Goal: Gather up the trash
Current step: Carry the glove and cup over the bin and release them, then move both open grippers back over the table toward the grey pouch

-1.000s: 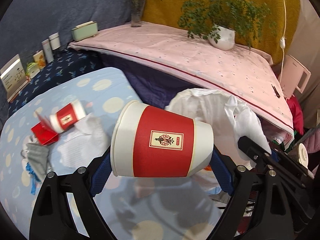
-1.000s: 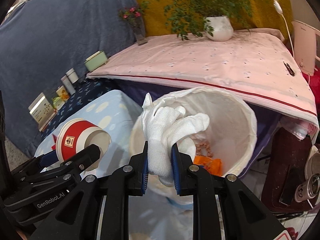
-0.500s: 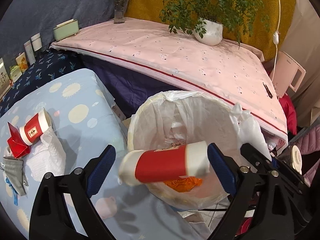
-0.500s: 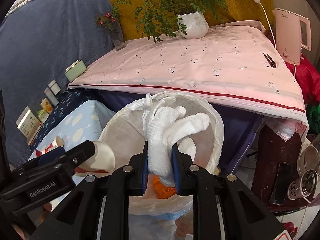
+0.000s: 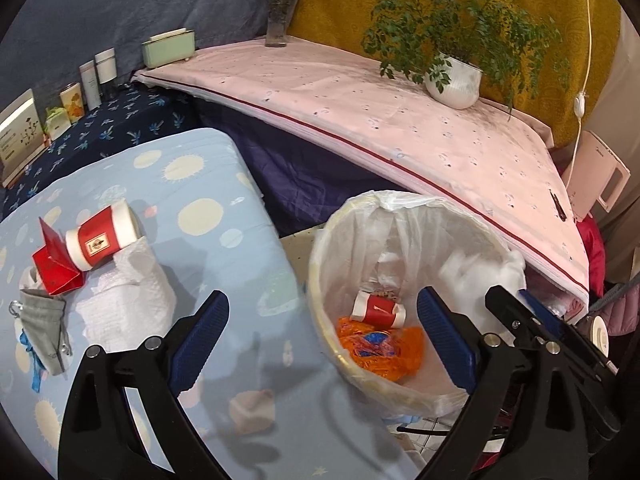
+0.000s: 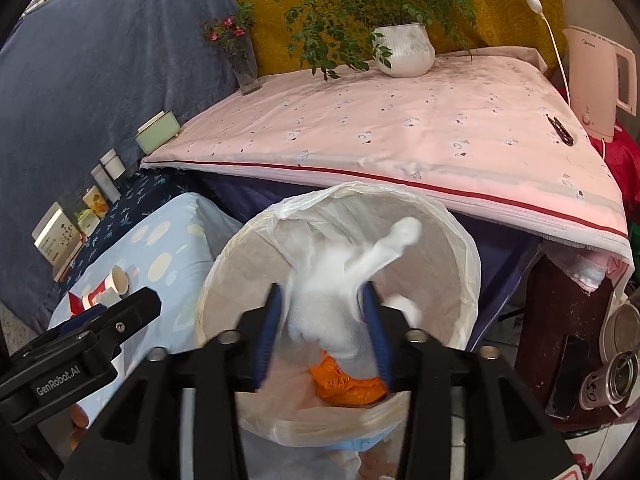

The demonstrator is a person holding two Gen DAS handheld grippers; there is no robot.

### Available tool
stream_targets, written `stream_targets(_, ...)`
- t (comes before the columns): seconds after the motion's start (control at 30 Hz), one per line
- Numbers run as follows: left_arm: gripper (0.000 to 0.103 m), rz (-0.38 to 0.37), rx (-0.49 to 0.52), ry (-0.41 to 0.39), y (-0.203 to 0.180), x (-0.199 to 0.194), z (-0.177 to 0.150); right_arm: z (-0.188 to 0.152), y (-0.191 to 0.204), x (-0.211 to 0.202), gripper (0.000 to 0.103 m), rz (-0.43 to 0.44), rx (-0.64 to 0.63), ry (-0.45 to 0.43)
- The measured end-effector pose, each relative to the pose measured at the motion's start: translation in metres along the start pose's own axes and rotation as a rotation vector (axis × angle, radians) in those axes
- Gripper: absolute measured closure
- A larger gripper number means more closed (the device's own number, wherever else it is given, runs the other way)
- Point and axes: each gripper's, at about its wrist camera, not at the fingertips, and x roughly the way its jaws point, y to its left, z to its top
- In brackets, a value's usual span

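Observation:
A bin lined with a white bag (image 5: 320,264) stands beside the blue spotted table (image 5: 208,248). A red and white paper cup (image 5: 378,310) lies inside on orange wrapping (image 5: 380,350). My left gripper (image 5: 324,338) is open and empty above the bin's near edge. My right gripper (image 6: 322,330) is open over the bin (image 6: 472,256); a blurred white glove (image 6: 340,304) is between its parted fingers, falling. On the table lie another red cup (image 5: 100,238), a red paper piece (image 5: 50,266), white tissue (image 5: 128,300) and a grey pouch (image 5: 44,328).
A pink-covered table (image 5: 400,120) with a potted plant (image 5: 452,80) and flower vase (image 5: 278,24) is behind the bin. Boxes and jars (image 5: 90,80) line the far left. A pink kettle (image 6: 600,84) stands at right, cans (image 6: 616,372) on the floor.
The left gripper opened and its red cup dropped into the bin. The right gripper's fingers spread apart and the white glove is slipping down, blurred.

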Motion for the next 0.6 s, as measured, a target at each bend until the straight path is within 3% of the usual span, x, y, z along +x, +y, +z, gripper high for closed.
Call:
stream_targets(0.07, 0.012, 0.01, -0.007, 0.0, 0.006, -0.001, -0.003, 0.0, 0.004, -0.002, 0.045, -0.005, -0.012, -0.012)
stream_targets(0.6, 0.012, 0.087, -0.103, -0.022, 0.056, -0.033, -0.024, -0.016, 0.044, -0.017, 0.043, 0.039, -0.07, 0.003)
